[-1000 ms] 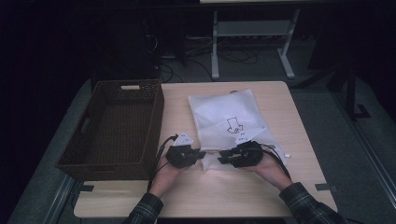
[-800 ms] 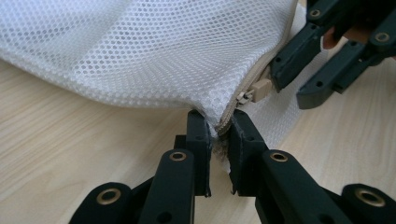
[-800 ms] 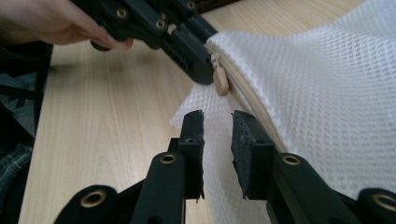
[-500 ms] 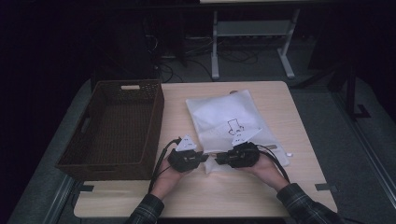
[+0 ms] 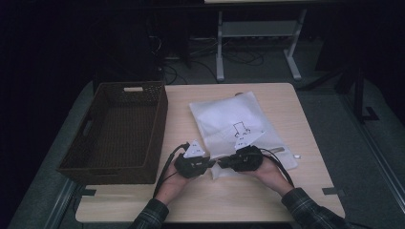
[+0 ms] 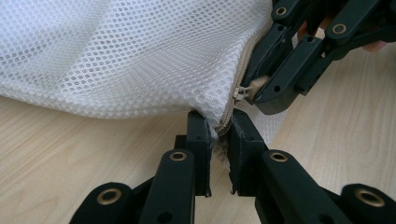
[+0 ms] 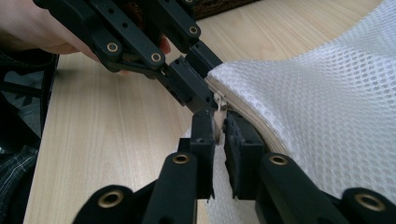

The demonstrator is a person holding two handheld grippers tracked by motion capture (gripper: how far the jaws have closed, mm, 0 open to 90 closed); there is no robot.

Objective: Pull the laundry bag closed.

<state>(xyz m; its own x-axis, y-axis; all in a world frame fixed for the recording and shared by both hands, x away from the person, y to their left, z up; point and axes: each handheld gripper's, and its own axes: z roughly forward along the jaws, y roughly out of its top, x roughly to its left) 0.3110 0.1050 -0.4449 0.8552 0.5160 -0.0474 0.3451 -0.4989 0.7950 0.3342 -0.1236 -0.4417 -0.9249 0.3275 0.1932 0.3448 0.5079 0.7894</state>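
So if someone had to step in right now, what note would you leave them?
Left tool: shut on the corner of the white mesh bag, at the zipper's end.
Right tool: jaws just closing on the zipper pull; pads look pressed on it.
Bag lies on the table, beside the wicker basket.
Done: both grips set.
Left: probably slide the zipper along; I can't tell how far it has run.

A light wooden table bears a brown wicker basket beside a white mesh bag.
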